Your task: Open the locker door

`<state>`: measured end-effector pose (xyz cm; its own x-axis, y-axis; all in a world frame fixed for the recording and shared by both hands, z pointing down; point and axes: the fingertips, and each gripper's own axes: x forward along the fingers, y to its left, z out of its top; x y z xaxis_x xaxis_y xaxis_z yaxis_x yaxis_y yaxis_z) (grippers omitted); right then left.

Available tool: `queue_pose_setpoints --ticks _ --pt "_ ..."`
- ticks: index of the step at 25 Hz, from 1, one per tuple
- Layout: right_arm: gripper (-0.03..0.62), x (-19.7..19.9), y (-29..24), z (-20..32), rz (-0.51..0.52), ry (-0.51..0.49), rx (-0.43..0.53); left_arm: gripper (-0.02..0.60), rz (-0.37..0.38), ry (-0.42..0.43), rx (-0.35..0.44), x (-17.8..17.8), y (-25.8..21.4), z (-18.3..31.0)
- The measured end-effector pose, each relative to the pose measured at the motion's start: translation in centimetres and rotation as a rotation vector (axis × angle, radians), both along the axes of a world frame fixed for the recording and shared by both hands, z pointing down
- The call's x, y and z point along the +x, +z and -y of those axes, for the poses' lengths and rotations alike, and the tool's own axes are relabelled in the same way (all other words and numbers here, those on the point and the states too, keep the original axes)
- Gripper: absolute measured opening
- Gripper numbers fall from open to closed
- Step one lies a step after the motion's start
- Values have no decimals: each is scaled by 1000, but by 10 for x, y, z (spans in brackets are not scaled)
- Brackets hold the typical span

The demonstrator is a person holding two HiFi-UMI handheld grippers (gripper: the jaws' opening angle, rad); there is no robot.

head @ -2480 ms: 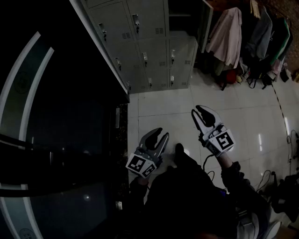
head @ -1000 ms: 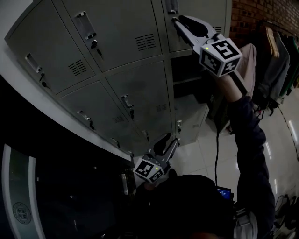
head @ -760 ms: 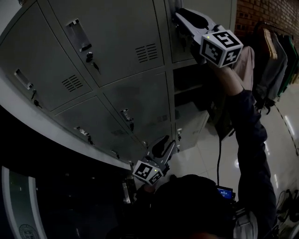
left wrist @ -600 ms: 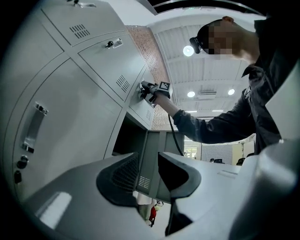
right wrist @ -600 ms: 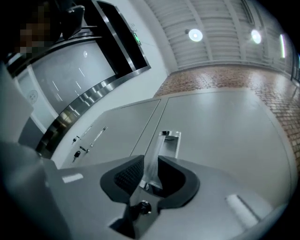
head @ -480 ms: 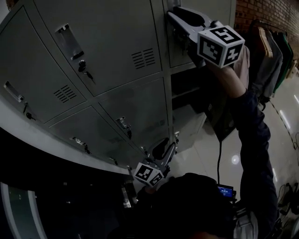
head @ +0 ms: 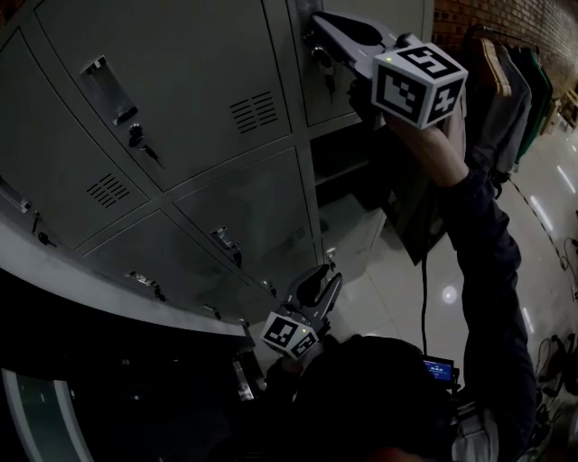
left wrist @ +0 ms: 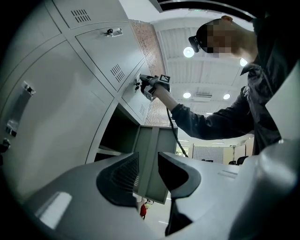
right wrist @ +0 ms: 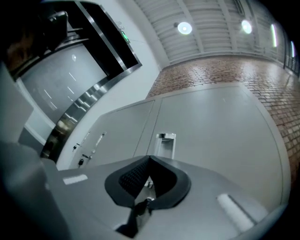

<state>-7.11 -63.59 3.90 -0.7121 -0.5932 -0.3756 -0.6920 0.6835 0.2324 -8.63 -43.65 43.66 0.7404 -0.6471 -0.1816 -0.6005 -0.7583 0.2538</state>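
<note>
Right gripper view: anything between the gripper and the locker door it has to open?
Nothing visible. The right gripper is at the locker door, jaws together just below its recessed handle. The left gripper hangs low, clear of it.

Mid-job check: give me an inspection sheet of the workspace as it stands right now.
Surface: no worktop; a glossy tiled floor lies below the lockers.
Job's things: locker door looks closed; its recessed handle is just beyond the right jaw tips.
Clutter: coats hang at the right; an open locker stands lower down.
Grippers: right gripper is raised at the door, jaws together at the tips. Left gripper is held low, jaws apart, nothing between them.
Cables: a cable hangs beside the raised arm.
Surroundings: brick wall behind the coats.
</note>
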Motion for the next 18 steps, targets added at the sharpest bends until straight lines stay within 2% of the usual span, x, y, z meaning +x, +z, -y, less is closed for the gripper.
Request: queue_pose_setpoints --ticks 3,5,7,10,18 --pt "12 6 -6 -23 -18 -54 31 130 2 3 -14 10 3 -8" --pt "11 2 -13 -19 -45 -53 -4 130 7 -1 -24 18 8 -16" --pt "72 -8 -10 -2 -102 -1 -68 129 3 -31 -30 23 11 -22" --pt "71 -11 -2 19 -143 124 -100 126 -10 -79 -30 32 9 -40" --pt "48 -15 5 20 -99 -24 -238 123 -6 -152 -53 39 22 -84"
